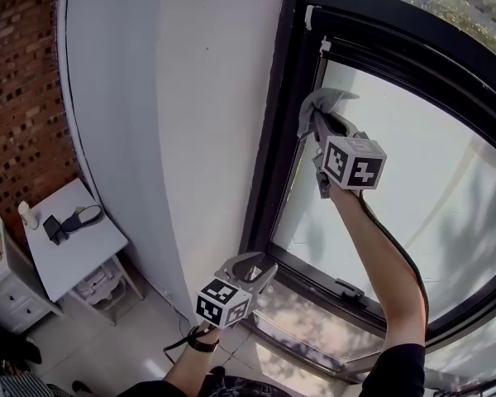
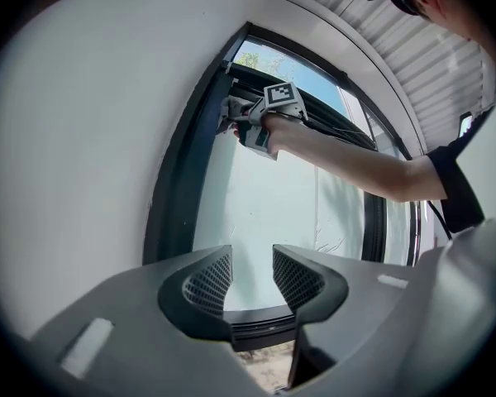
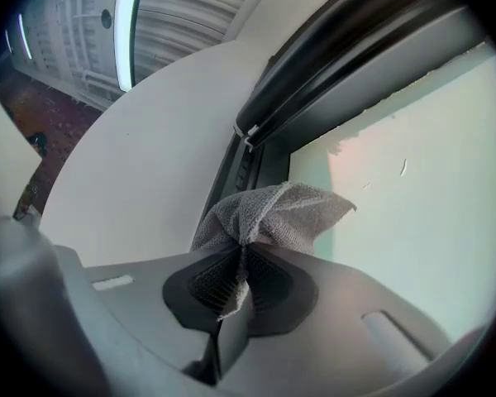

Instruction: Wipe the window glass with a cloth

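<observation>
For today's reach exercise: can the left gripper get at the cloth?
Probably not: the cloth is clamped in the right gripper high by the window frame; the open left gripper sits well below.

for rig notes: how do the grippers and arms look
Left hand-held gripper and right hand-held gripper: grey plastic, dark mesh pads, white cube with black square markers. Black cable along right arm, black short sleeve; black watch on left wrist.

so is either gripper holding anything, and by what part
The right gripper pinches the grey woven cloth by a bunched fold; the left gripper holds nothing.
</observation>
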### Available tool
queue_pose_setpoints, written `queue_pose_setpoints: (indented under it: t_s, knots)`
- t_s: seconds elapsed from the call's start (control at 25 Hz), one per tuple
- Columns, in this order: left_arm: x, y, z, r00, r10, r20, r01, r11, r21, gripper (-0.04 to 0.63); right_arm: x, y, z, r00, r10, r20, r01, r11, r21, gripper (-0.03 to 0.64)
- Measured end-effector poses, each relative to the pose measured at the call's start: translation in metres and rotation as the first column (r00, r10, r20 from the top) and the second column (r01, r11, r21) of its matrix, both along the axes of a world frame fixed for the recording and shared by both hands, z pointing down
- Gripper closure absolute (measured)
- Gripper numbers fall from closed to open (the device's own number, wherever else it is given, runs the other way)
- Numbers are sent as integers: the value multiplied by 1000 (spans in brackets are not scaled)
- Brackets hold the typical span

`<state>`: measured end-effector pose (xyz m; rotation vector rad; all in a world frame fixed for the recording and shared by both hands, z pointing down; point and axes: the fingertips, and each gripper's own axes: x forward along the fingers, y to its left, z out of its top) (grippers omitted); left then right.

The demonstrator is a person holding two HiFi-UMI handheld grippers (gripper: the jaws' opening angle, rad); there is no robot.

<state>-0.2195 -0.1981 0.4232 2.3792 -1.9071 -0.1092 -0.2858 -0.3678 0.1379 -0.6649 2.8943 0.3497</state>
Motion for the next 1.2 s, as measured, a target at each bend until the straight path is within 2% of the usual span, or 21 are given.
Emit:
queue_pose_setpoints:
  t_s: [0.28,0.64,0.96,1.2]
  knots:
    - [2,1,12,1000,1,-13,-1,1000,-31,454,19,-29,0,997,73,1,-73,997,-13,600]
    - [49,-23,10,992,129,7,-129,991,-27,459,105,-59,-2,976,217,8,-217,976,27,599]
    - [109,-46,11,962,274,21,-273,962,-33,459,203,-71,-4,940,340,26,-341,938,56,599]
    - [161,-59,16,928,367,56,-364,929,-65,488,288,-77,-7,891,451,47,-453,888,73,598]
